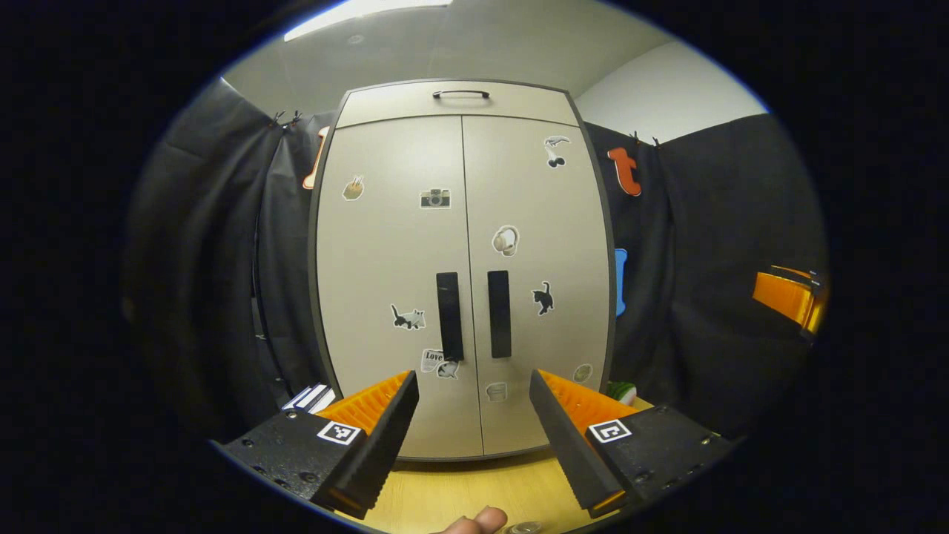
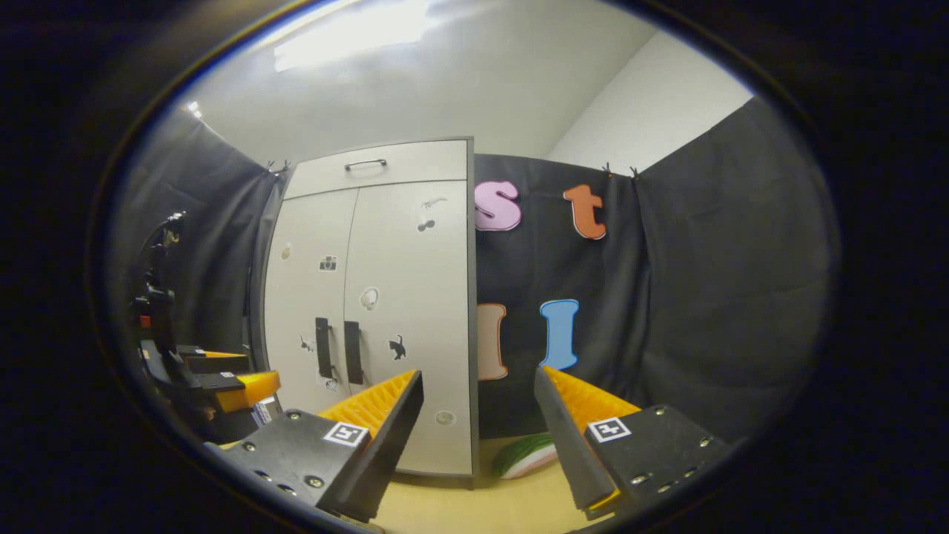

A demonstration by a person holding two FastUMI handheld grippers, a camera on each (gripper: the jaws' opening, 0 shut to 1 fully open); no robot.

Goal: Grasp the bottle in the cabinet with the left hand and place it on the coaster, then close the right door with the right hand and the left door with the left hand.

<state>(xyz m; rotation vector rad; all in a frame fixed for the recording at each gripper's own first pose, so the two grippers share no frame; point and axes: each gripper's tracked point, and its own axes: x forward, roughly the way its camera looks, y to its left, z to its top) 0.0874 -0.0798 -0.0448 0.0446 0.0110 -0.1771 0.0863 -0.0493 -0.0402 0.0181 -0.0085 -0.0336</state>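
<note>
A tall, smooth beige cabinet [image 1: 463, 282] with a dark frame stands upright on the pale wooden tabletop [image 1: 474, 493]. Its left door [image 1: 393, 282] and right door [image 1: 537, 274] are both shut flat, each with a long black vertical bar handle beside the centre seam and small stickers scattered over the matte panels. The left gripper [image 1: 474, 430] faces the doors squarely, its ridged wedge-shaped fingers spread apart and holding nothing. The right gripper [image 2: 478, 437] hovers off to the side, fingers likewise apart and empty. A green-and-white striped object [image 2: 523, 456] lies near the cabinet's base.
</note>
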